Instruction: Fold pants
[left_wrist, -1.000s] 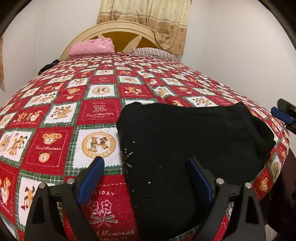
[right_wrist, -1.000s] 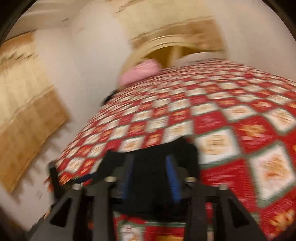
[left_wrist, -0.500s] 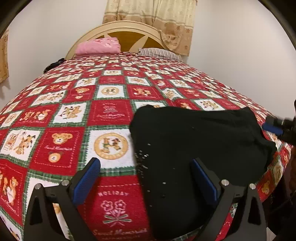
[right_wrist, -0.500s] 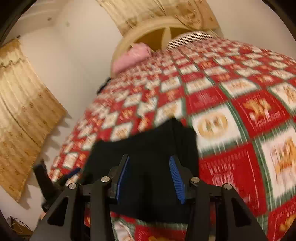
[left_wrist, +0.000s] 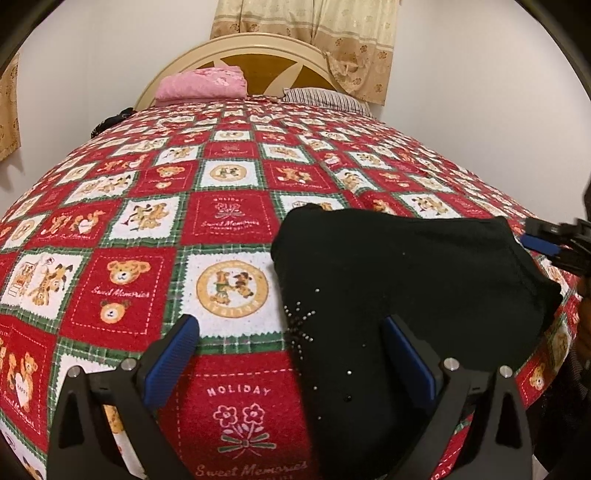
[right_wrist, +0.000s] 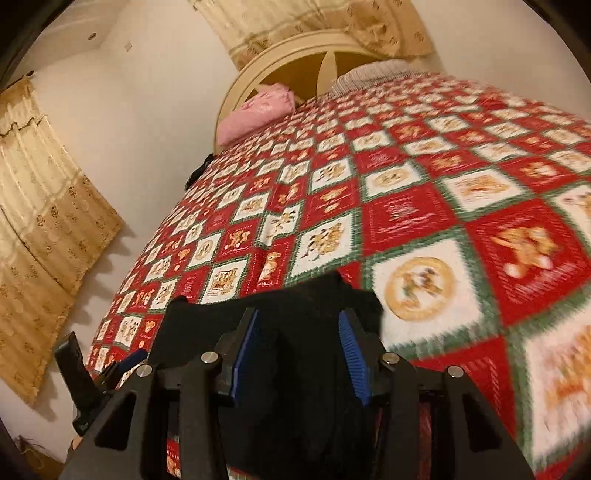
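Observation:
Black pants (left_wrist: 406, 280) lie folded in a compact pile on the near right part of the bed, with small shiny studs near their left edge. My left gripper (left_wrist: 291, 350) is open just above the bed's near edge, its right finger over the pants. My right gripper (right_wrist: 299, 347) is open, hovering over the pants (right_wrist: 295, 314) at their right end; it also shows at the right edge of the left wrist view (left_wrist: 543, 243). Neither gripper holds cloth.
The bed has a red, white and green bear-print cover (left_wrist: 229, 218). A pink pillow (left_wrist: 203, 83) and a striped pillow (left_wrist: 325, 98) lie by the cream headboard (left_wrist: 258, 48). Curtains (right_wrist: 40, 206) hang on the walls. A dark item (left_wrist: 110, 122) sits at the bed's far left.
My right gripper has swung around and steadied over the pants' right end, its jaws a little wider. My left gripper has drawn back slightly. The pants lie as before.

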